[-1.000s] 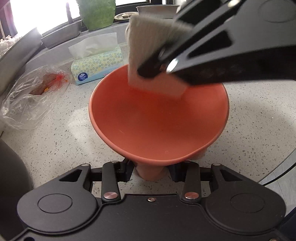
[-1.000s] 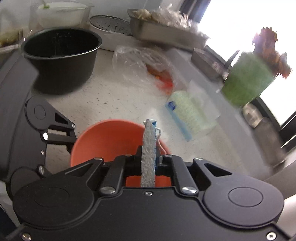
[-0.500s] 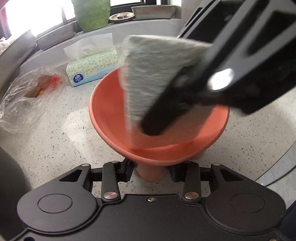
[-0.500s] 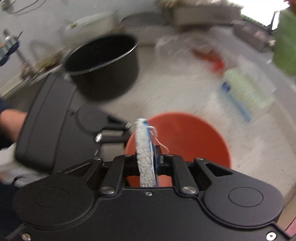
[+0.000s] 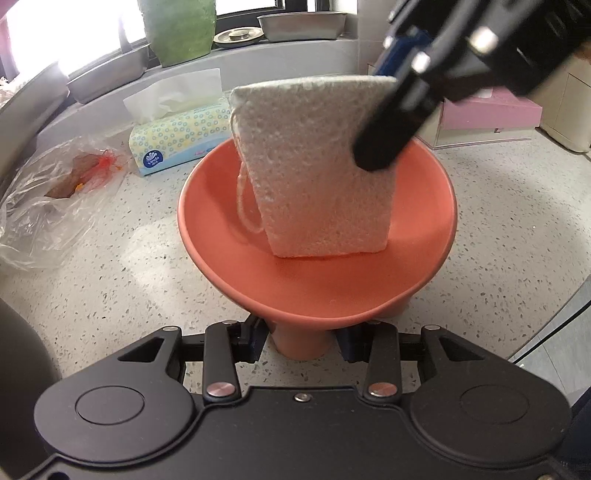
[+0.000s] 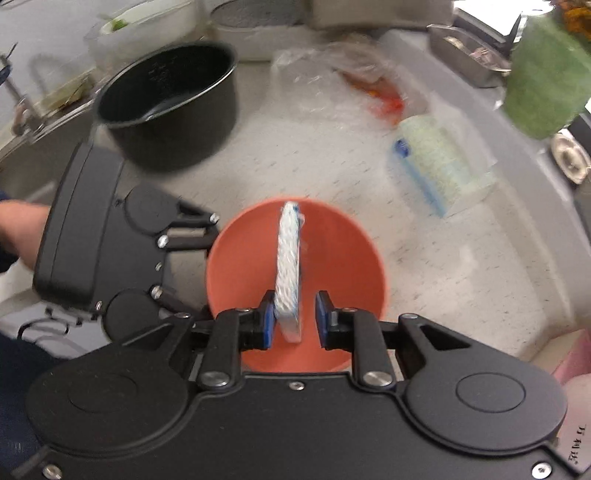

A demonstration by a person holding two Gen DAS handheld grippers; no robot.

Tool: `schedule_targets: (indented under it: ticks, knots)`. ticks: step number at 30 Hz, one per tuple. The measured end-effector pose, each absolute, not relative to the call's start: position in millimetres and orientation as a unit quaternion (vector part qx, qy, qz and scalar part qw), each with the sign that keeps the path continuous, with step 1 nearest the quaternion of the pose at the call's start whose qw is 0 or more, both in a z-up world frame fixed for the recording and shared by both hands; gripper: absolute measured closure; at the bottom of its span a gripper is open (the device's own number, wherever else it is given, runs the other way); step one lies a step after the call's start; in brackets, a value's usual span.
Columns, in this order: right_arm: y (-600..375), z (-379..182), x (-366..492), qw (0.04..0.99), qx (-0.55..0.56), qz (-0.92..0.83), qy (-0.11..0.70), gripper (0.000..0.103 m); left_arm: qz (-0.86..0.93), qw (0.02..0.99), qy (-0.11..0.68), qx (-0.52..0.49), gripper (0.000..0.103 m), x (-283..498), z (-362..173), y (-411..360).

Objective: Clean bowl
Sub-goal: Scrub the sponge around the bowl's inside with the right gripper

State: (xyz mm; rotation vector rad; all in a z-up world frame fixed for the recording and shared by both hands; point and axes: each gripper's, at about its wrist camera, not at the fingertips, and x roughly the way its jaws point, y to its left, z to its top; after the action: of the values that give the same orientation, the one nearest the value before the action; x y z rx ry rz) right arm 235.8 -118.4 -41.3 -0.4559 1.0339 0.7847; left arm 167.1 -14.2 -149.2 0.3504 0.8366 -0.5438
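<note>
An orange footed bowl [image 5: 314,280] stands on the speckled counter. My left gripper [image 5: 301,341] is shut on one of its legs, low at the near side; in the right wrist view it [image 6: 208,266] comes in from the left. A white sponge [image 5: 314,173] with a blue back stands upright inside the bowl [image 6: 332,266], its lower edge near the bowl's inner wall. My right gripper [image 6: 294,319] straddles the sponge's [image 6: 287,273] top corner. Its jaws are closing: the left pad touches the sponge, and a gap shows at the right pad.
Behind the bowl lie a tissue pack [image 5: 177,136] and a clear plastic bag [image 5: 55,195] with orange scraps. A black pot [image 6: 166,107] stands at the far left, a green vase [image 5: 177,29] and steel trays on the sill, a pink box [image 5: 487,114] to the right.
The right gripper carried the sponge from the bowl's far rim toward its middle and turned it upright. Its pads now sit looser on the sponge. The left gripper and bowl stayed put.
</note>
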Motion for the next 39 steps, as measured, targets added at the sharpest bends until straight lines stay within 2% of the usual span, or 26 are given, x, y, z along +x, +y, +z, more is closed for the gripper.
schedule_targets:
  ticks: [13, 19, 24, 31, 35, 39]
  knots:
    - [-104.7, -34.4, 245.0, 0.792, -0.178, 0.374, 0.450, 0.092, -0.259, 0.864, 0.397, 0.169, 0.065, 174.8, -149.3, -9.8]
    - [-104.3, -32.7, 237.3, 0.758, -0.200, 0.400, 0.474, 0.092, -0.259, 0.864, 0.397, 0.168, 0.065, 175.4, -148.7, -8.4]
    - [-112.8, -37.3, 240.6, 0.761, -0.272, 0.355, 0.470, 0.092, -0.258, 0.865, 0.396, 0.169, 0.065, 174.9, -149.0, -8.5]
    - [-103.0, -32.7, 245.7, 0.784, -0.217, 0.371, 0.447, 0.091, -0.255, 0.865, 0.398, 0.166, 0.065, 175.8, -148.4, -7.7]
    - [-103.2, -36.3, 228.7, 0.750, -0.242, 0.404, 0.464, 0.092, -0.255, 0.864, 0.400, 0.167, 0.065, 176.7, -147.5, -6.4]
    - [-128.0, -27.4, 229.9, 0.774, -0.261, 0.354, 0.455, 0.092, -0.258, 0.863, 0.401, 0.168, 0.065, 176.4, -147.2, -5.6]
